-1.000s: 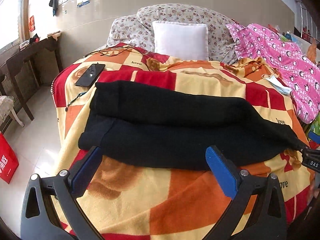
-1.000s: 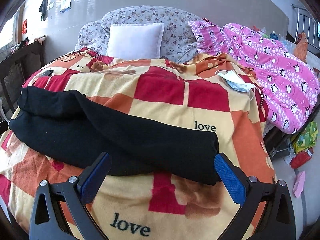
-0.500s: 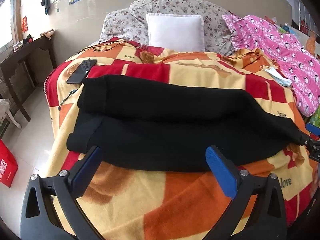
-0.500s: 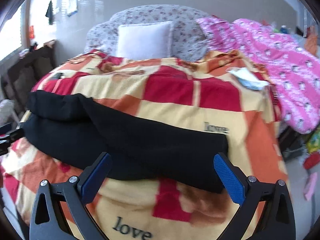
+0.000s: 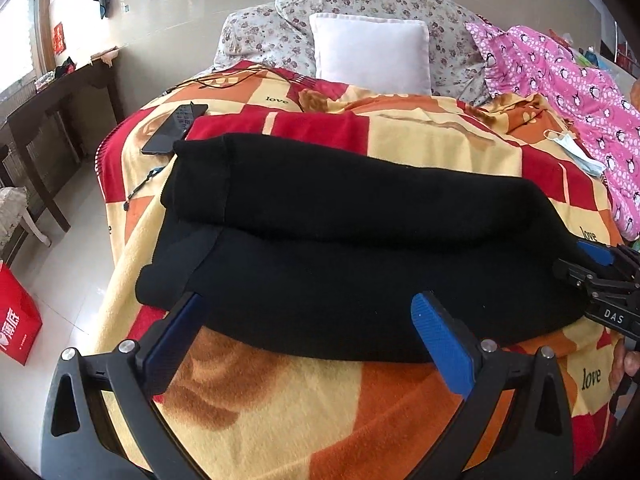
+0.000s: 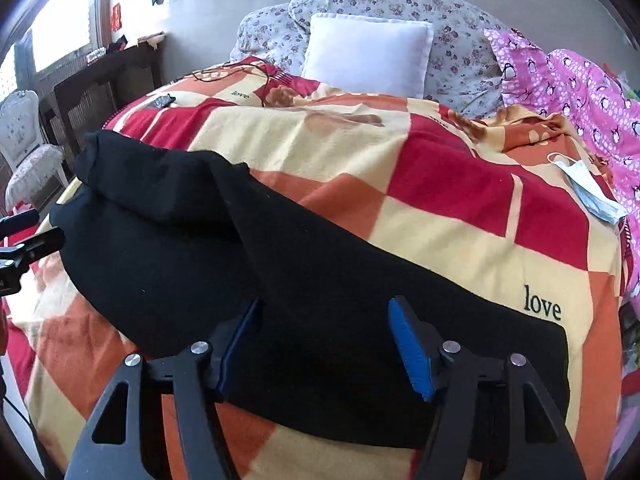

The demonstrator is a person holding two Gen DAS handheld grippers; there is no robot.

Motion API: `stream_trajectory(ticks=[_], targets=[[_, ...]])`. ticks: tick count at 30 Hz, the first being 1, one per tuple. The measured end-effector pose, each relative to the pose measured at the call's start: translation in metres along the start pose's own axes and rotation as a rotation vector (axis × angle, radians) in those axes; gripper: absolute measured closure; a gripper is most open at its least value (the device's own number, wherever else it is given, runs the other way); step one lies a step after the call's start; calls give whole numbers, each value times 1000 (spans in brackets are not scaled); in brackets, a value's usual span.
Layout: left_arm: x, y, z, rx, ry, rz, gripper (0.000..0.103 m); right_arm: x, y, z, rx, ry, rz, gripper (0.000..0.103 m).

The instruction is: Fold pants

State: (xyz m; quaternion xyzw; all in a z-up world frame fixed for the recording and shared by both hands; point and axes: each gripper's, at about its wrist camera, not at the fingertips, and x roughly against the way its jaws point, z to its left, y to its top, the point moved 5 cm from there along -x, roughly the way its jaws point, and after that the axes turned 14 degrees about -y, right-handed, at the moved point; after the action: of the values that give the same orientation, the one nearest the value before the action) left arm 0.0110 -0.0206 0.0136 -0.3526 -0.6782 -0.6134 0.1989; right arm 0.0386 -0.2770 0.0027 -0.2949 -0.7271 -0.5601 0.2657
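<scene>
Black pants (image 5: 352,240) lie folded lengthwise across a red, orange and yellow blanket (image 5: 280,408) on a bed. My left gripper (image 5: 308,340) is open, its blue pads at the near edge of the pants towards the left end. My right gripper (image 6: 324,344) is open, narrower than before, and sits over the near edge of the pants (image 6: 280,280) towards the right end. The right gripper also shows at the right edge of the left wrist view (image 5: 608,284). Neither gripper holds the cloth.
A phone (image 5: 176,128) and cables lie on the blanket at the far left. A white pillow (image 5: 370,52) and floral pillows are at the head. A pink penguin quilt (image 5: 580,92) and a face mask (image 5: 576,152) are at the right. A dark desk (image 5: 44,120) and red bag (image 5: 16,320) stand left.
Both grippers moved forward to the near edge of the pants. The right gripper's jaws narrowed and now sit over the cloth. The pants have not moved.
</scene>
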Motion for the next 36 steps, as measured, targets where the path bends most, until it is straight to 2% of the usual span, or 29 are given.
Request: stream_trajectory(ticks=[7, 9, 11, 14, 17, 20, 25, 26, 30, 32, 33, 36], targets=[[-3, 4, 1, 1, 4, -2, 0, 2, 0, -7, -4, -11, -8, 38], [-3, 4, 1, 4, 0, -2, 0, -1, -1, -8, -6, 2, 4, 51], [-5, 5, 2, 7, 1, 0, 0, -5, 0, -10, -9, 26, 9, 84], [-10, 8, 3, 8, 2, 5, 0, -9, 3, -12, -16, 44, 11, 94], [-13, 11, 5, 5, 5, 5, 0, -9, 13, -14, 4, 20, -19, 96], [-14, 12, 9, 9, 7, 2, 0, -8, 28, -19, 20, -27, -61, 98], [-16, 17, 19, 35, 11, -3, 0, -20, 72, -29, 42, -160, -137, 98], [-16, 17, 22, 48, 8, -3, 0, -27, 83, -29, 43, -186, -142, 98], [-13, 12, 35, 97, -9, 9, 0, -68, 104, -26, 35, -200, -104, 95], [-8, 7, 44, 135, -30, 16, 0, -86, 107, -26, 23, -188, -91, 78], [-4, 5, 48, 148, -34, 16, 0, -89, 105, -28, 17, -186, -81, 74], [5, -2, 59, 155, -23, 16, 0, -76, 101, -48, -42, -172, -78, 54]])
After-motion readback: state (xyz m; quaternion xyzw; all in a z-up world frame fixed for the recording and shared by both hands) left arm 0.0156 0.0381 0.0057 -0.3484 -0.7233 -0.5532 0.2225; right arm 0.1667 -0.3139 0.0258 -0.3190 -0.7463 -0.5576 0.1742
